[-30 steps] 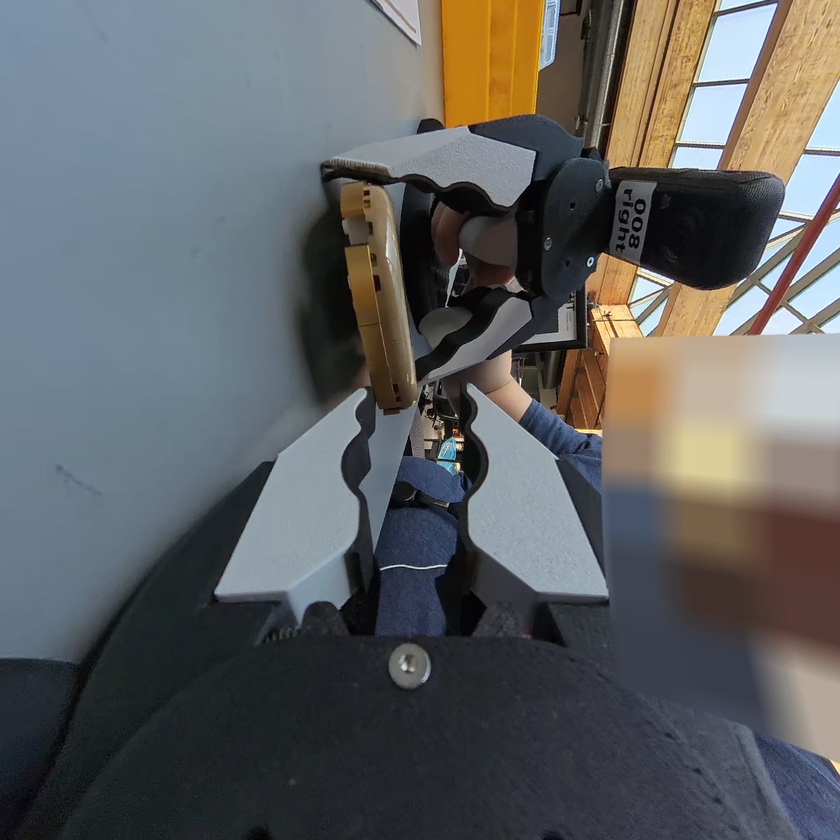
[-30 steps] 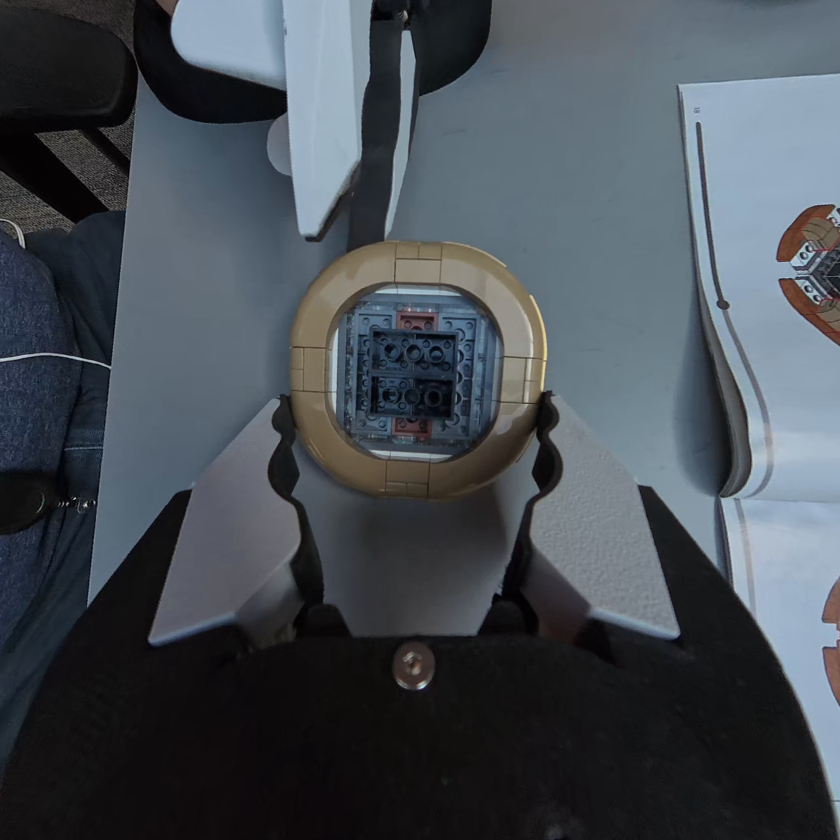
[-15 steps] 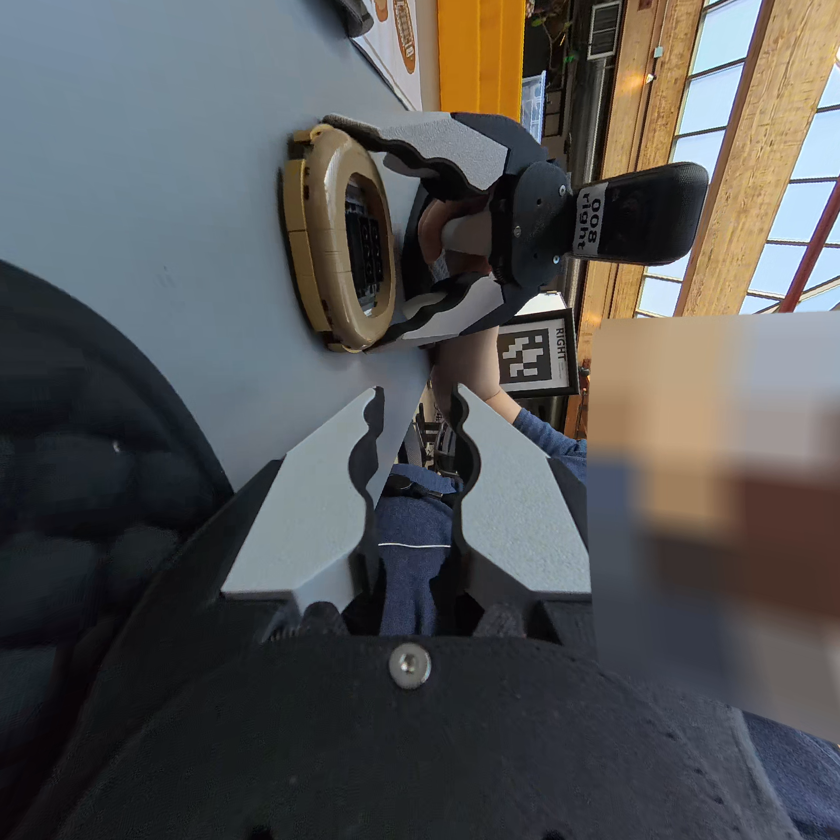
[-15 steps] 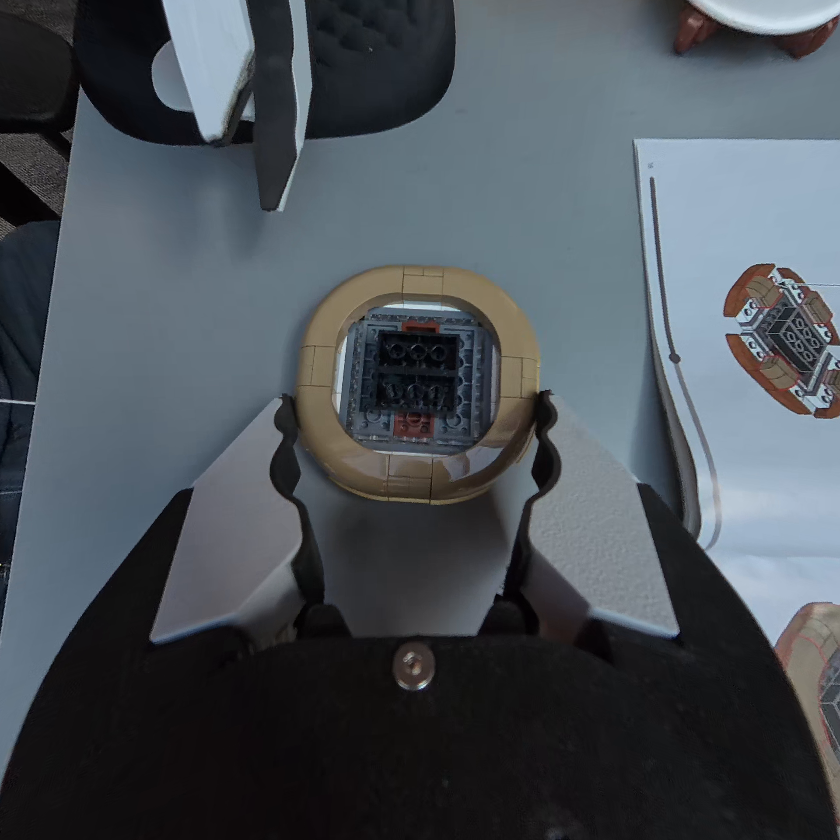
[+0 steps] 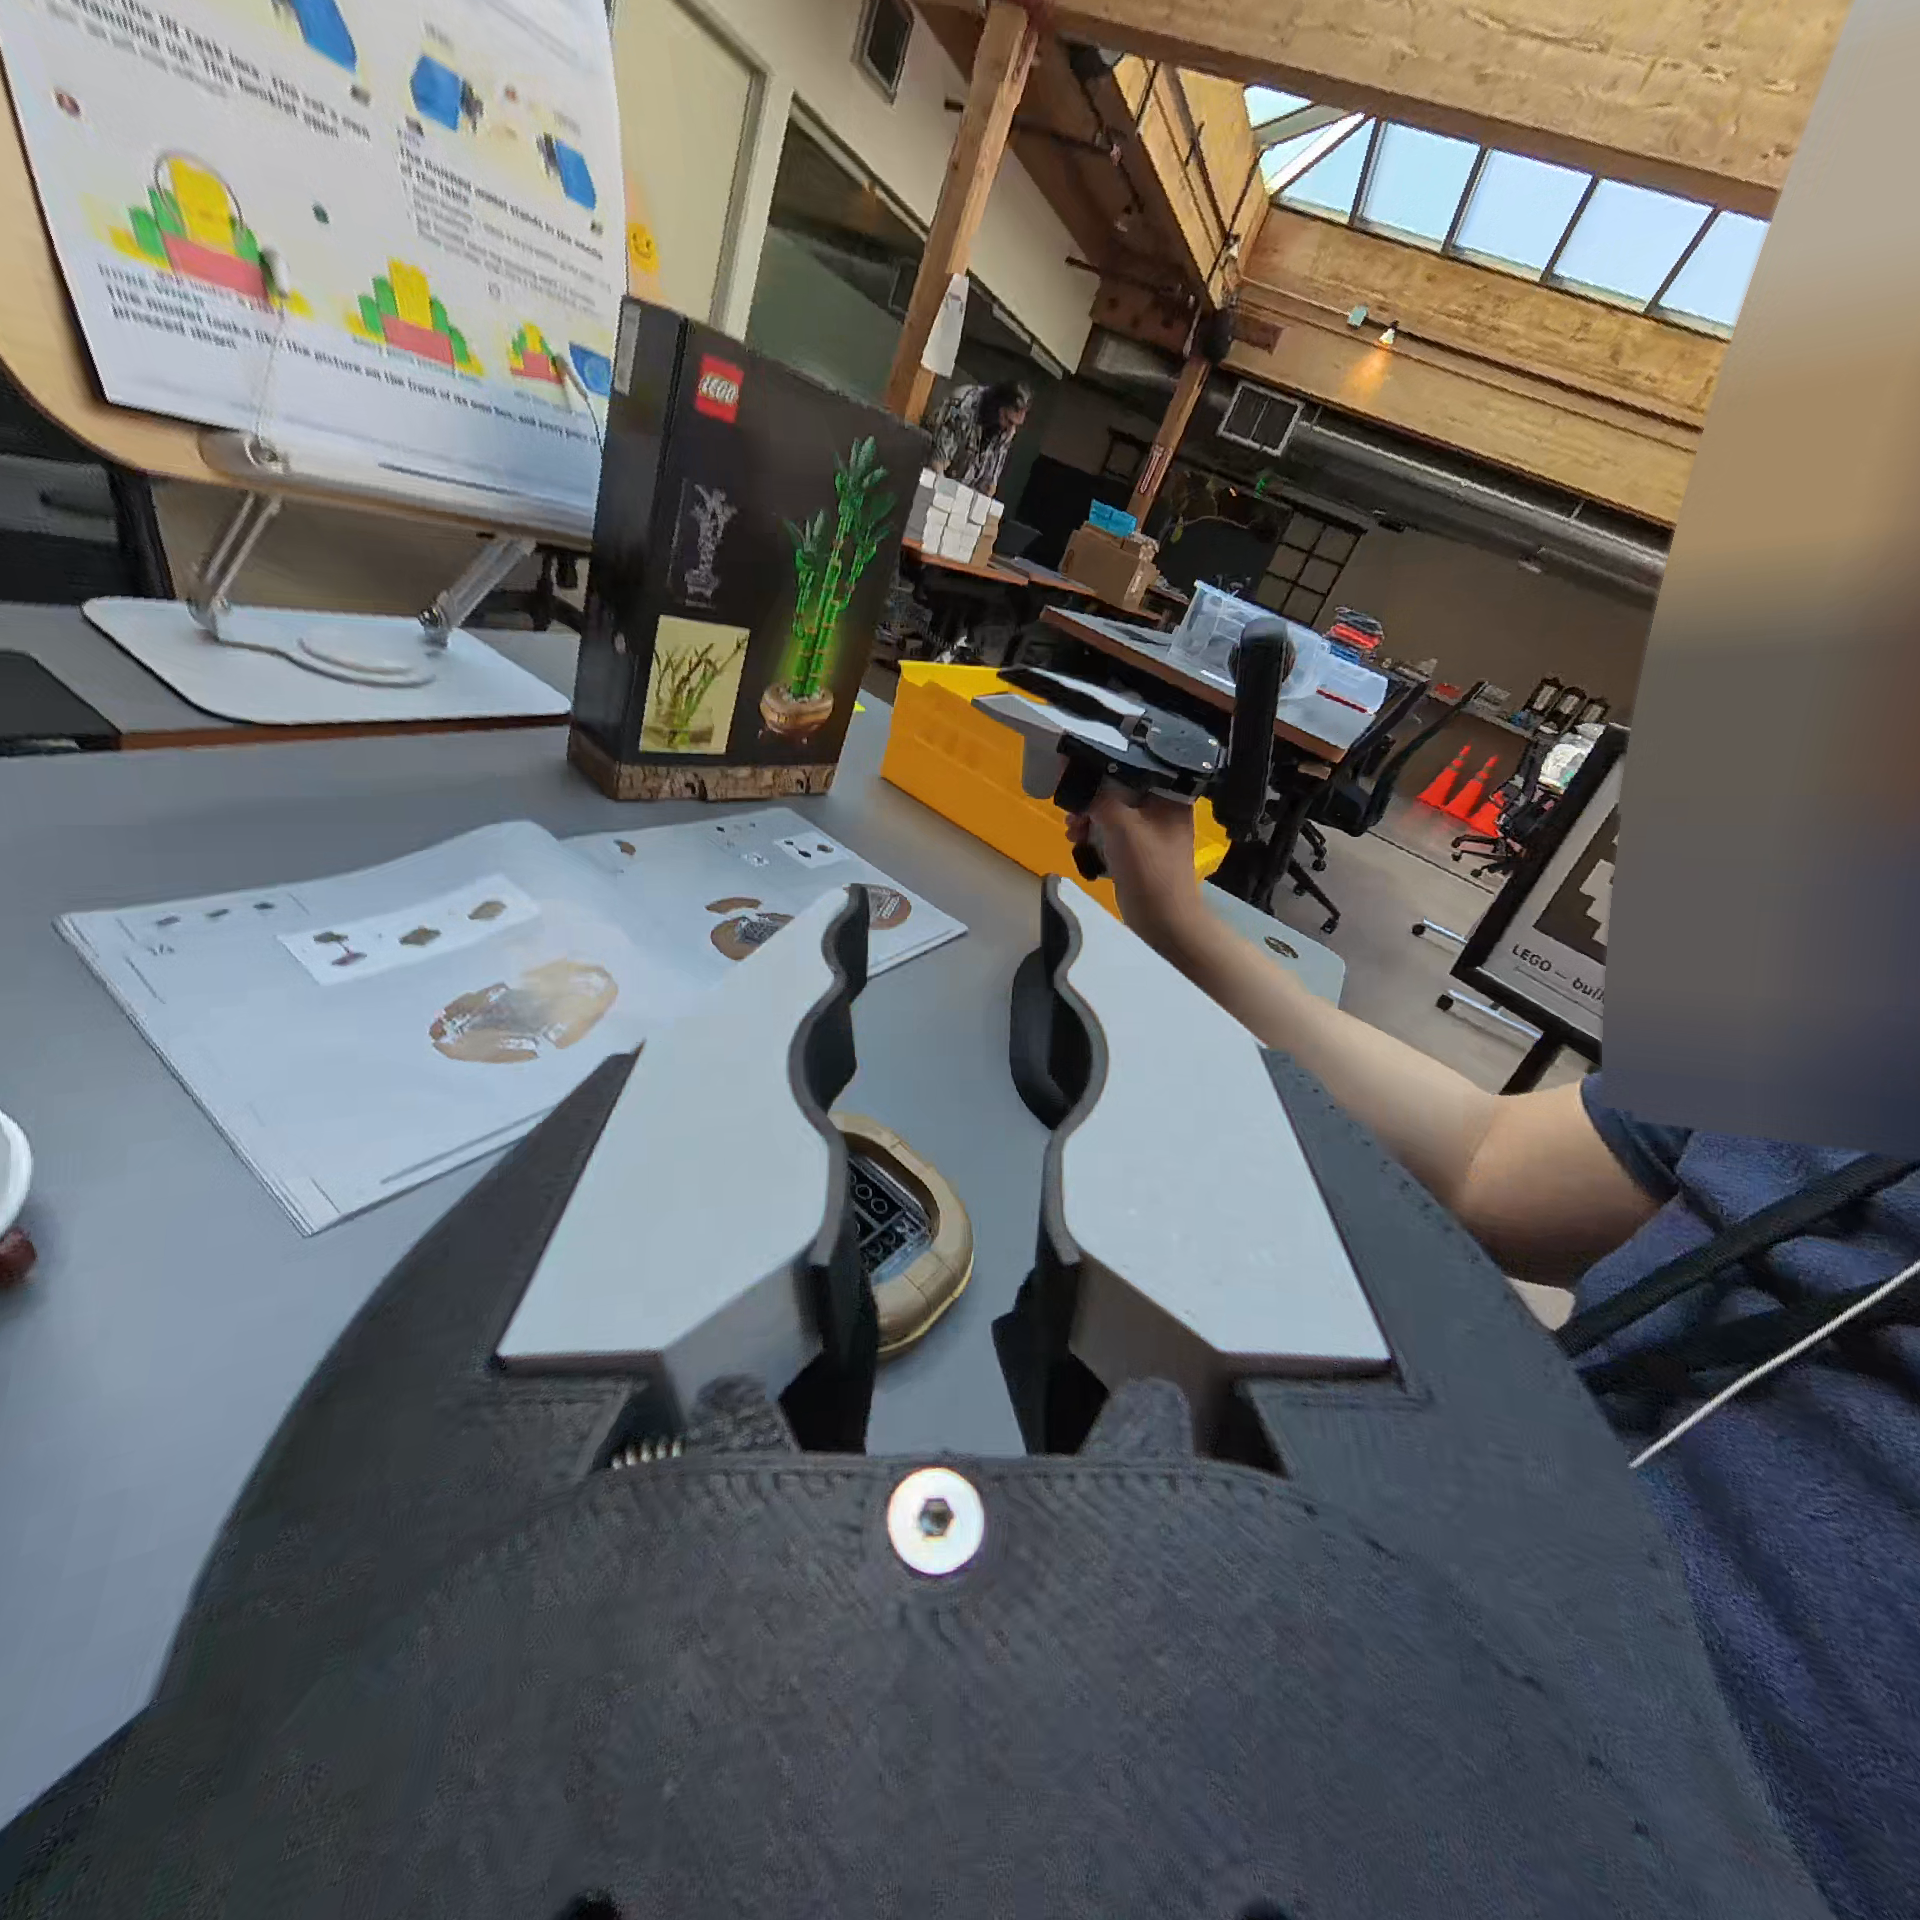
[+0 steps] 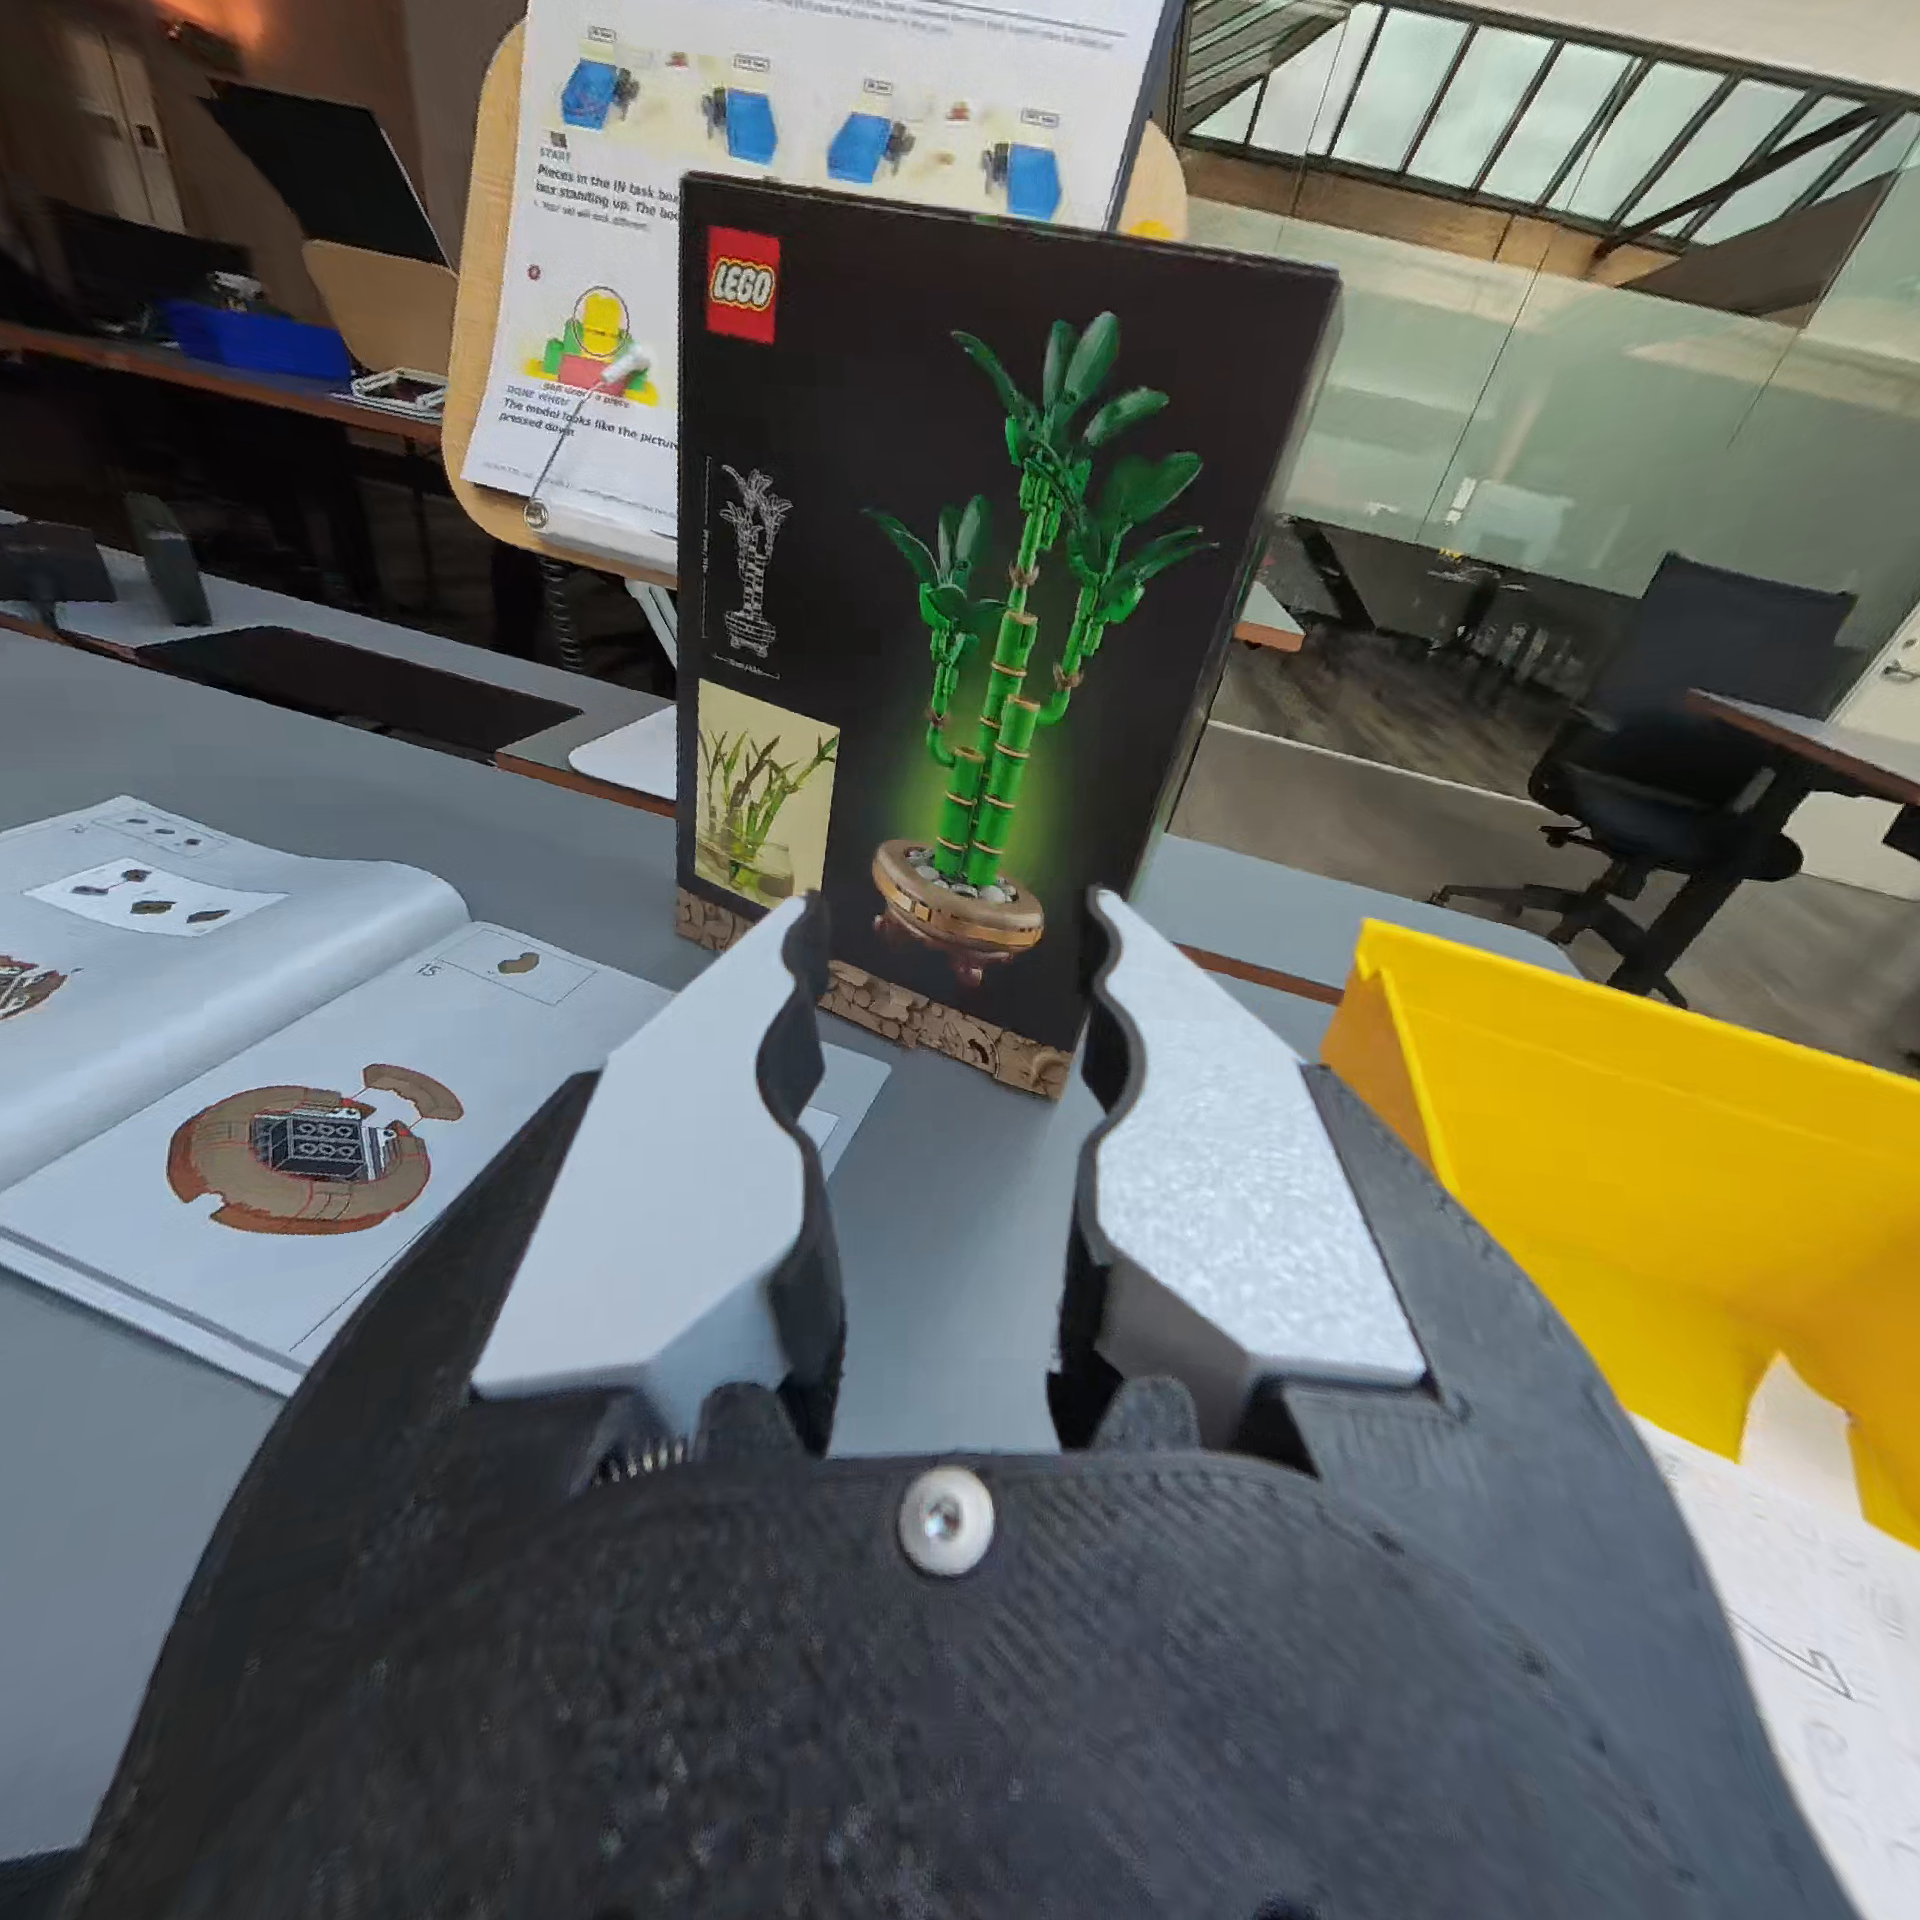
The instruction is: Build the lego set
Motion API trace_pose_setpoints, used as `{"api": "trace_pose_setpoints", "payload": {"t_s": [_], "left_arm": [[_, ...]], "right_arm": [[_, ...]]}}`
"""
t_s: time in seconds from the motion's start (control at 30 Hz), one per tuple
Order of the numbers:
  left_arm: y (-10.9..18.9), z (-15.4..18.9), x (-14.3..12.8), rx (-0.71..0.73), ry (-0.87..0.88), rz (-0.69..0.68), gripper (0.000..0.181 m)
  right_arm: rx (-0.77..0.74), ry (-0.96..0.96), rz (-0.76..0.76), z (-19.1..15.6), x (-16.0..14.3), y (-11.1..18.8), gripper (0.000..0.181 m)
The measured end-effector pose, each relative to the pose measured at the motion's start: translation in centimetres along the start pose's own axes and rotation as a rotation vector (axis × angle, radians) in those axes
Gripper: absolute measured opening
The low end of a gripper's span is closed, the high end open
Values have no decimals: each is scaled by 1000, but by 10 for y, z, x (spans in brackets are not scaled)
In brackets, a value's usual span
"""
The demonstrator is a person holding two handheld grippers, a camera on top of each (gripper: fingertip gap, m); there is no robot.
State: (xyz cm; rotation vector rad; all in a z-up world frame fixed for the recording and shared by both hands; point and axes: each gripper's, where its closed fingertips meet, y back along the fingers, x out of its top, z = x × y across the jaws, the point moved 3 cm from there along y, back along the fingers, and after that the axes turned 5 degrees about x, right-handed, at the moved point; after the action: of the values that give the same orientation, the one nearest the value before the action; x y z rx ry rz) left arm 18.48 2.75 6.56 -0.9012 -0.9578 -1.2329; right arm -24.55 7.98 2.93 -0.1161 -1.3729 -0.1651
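Left wrist view: left gripper [image 5: 948, 914] held above the grey tabletop [image 5: 208, 790], jaws apart with a clear gap, nothing between them. Tan rounded-square lego ring with a dark grey studded brick core [image 5: 914, 1236] lies flat on the tabletop, seen low in the gap between the fingers and partly hidden behind the left finger [image 5: 707, 1153]; not touching either finger as far as I can tell. Open white instruction booklet [image 5: 343, 997] lies on the table left of the ring and beyond it. Black upright lego box with a green bamboo plant picture [image 5: 748, 582] stands past the booklet. Yellow plastic bin [image 5: 966, 758] sits right of the box. Right gripper [image 5: 1039, 717] is held in a bare hand [image 5: 1127, 852] up in the air in front of the bin, well apart from the ring

Right wrist view: right gripper [image 6: 951, 914] jaws apart, empty, pointed at the lower part of the box [image 6: 966, 582]. Booklet [image 6: 260, 1060] is left of the box, bin [image 6: 1662, 1174] right of it. White printed sheet on a wooden stand [image 6: 810, 156] rises behind the box. Ring not visible in this view. Black office chair [image 6: 1694, 769] far right of the box, beyond the table edge
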Motion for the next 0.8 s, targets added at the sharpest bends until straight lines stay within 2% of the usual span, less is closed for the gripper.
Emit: {"api": "trace_pose_setpoints", "payload": {"t_s": [0.03,0.1,0.13,0.2,0.3,0.37,0.47,0.53,0.67,0.8], "left_arm": [[-2,3,4,0,-27,38,33],[-7,5,6,16,-62,83,36],[-9,6,6,27,-69,91,36],[-11,11,6,44,-80,107,37],[-5,16,9,126,-173,110,39],[3,13,15,233,-276,128,39],[20,9,32,396,-413,262,39],[24,8,38,441,-461,325,43],[2,-5,28,398,-388,243,56],[-26,-9,-2,319,-339,24,66]], "right_arm": [[9,-2,7,-1,-3,-1,36],[2,163,-15,-11,-10,-6,19],[-32,265,-49,-14,-14,-8,18],[-58,349,-67,-20,-15,-11,19],[-68,359,8,-21,-8,-9,27],[-49,308,56,-21,-6,-7,28],[-35,271,37,-21,-11,-9,26],[-47,259,29,-21,-10,-7,21],[-52,210,72,-20,-4,0,10],[-42,182,47,-17,-8,-2,10]]}}
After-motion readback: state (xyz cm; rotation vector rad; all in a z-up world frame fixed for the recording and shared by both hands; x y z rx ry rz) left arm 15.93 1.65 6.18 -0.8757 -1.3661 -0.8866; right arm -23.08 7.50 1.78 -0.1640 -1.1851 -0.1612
